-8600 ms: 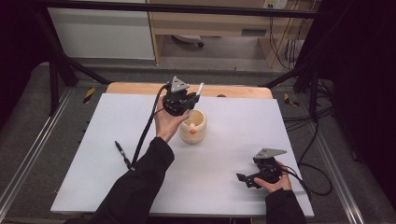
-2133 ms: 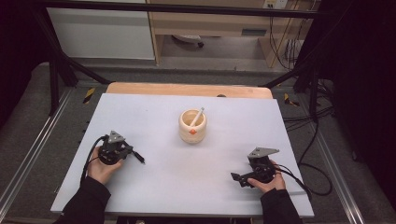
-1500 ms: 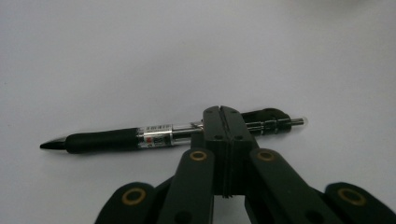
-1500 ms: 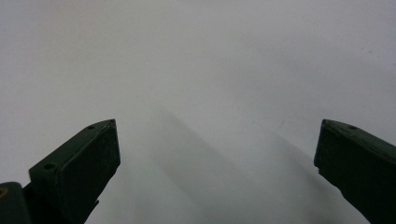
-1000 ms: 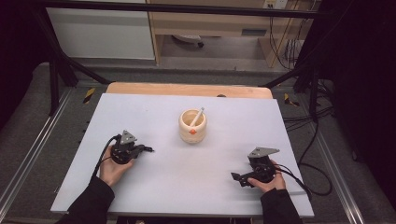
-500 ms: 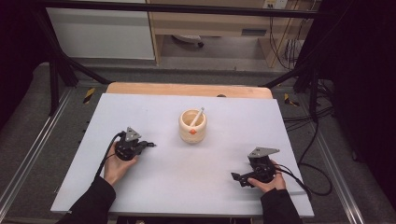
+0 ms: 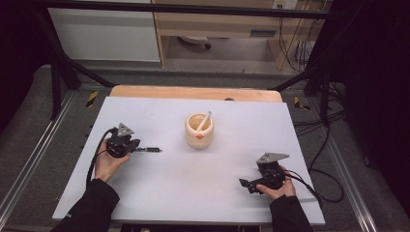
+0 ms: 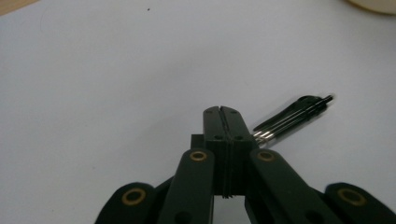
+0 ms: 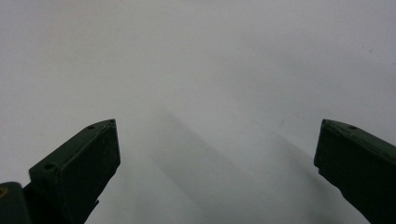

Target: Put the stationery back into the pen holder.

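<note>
White worktop (image 7: 159, 193) is seen at mid-frame, where a black pen (image 7: 151, 150) is clenched in the left hand-held gripper (image 7: 137, 146), left of the cup (image 7: 199, 131). The right hand-held gripper (image 7: 245, 184) is held released at lower right. The pen should be tilted upright before being lowered into the cup.

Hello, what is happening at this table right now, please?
A person works at a white table with a claw in each hand. The left claw is shut on a black pen and holds it just left of a small cream cup, which stands mid-table with a white stick leaning in it. The pen is not yet in the cup. The right claw rests open near the front right, holding nothing.
</note>
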